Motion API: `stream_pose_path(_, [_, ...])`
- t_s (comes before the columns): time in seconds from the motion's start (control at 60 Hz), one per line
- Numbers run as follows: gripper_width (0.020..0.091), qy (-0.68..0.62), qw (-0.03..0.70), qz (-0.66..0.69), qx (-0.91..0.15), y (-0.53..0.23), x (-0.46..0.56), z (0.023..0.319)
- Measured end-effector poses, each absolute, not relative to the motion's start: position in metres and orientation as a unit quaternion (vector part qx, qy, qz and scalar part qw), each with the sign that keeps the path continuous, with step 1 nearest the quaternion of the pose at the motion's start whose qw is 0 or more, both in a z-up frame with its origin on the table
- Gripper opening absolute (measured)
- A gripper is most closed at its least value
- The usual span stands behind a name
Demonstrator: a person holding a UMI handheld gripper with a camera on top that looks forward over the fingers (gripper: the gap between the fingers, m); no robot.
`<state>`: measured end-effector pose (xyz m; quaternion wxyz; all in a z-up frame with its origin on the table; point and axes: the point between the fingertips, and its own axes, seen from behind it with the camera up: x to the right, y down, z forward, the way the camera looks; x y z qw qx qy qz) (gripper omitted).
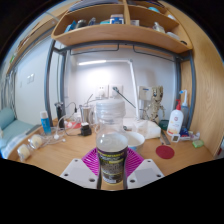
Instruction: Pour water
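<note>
My gripper (112,168) is shut on a clear jar (112,156) with a dark label band; both magenta pads (92,162) press against its sides. The jar stands upright between the fingers, lifted above the wooden table (60,152). Just beyond it sits a white bowl (131,136), and farther back a large clear plastic jug (107,113) with a handle. Whether the jar holds water cannot be told.
A small clear bottle (85,122) and a blue-capped bottle (45,124) stand to the left. On the right are a red lid (165,152), a white bottle (175,121) and cups (152,128). A wooden shelf (120,35) hangs overhead.
</note>
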<state>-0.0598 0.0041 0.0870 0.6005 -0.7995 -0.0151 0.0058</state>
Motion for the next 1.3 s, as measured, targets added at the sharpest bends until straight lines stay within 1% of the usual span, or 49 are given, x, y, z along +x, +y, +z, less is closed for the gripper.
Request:
stream_pose_path(0.067, [0.0289,0.023,0.602,0.056,-0.796,0.015,-0.078,0.096])
stream_pose_path(0.15, [0.0289,0.088,0.58,0.125,-0.8,0.031,-0.099,0.1])
stream_pose_path(0.283, [0.0287,0.234,0.514,0.258,-0.784,0.054,-0.125,0.098])
stream_pose_path(0.35, [0.0286,0.307,0.48,0.315,-0.759,0.064,-0.13,0.099])
stream_pose_path(0.367, [0.0287,0.326,0.467,0.325,-0.755,0.065,-0.133,0.104])
stream_pose_path(0.45, [0.0286,0.404,0.436,0.391,-0.703,0.077,-0.132,0.11])
stream_pose_path(0.583, [0.0286,0.495,0.387,0.458,-0.629,0.093,-0.13,0.126])
stream_pose_path(0.683, [0.0287,0.531,0.341,0.491,-0.6,0.102,-0.134,0.13])
stream_pose_path(0.717, [0.0301,0.54,0.324,0.5,-0.594,0.106,-0.135,0.128])
stream_pose_path(0.8, [0.0302,0.564,0.286,0.515,-0.578,0.112,-0.138,0.124])
stream_pose_path(0.883, [0.0303,0.58,0.279,0.518,-0.564,0.115,-0.128,0.126])
stream_pose_path(1.067, [0.0303,0.626,0.238,0.542,-0.507,0.119,-0.112,0.128])
stream_pose_path(1.15, [0.0304,0.63,0.225,0.547,-0.503,0.118,-0.113,0.128])
stream_pose_path(1.3, [0.0304,0.615,0.229,0.543,-0.524,0.115,-0.115,0.132])
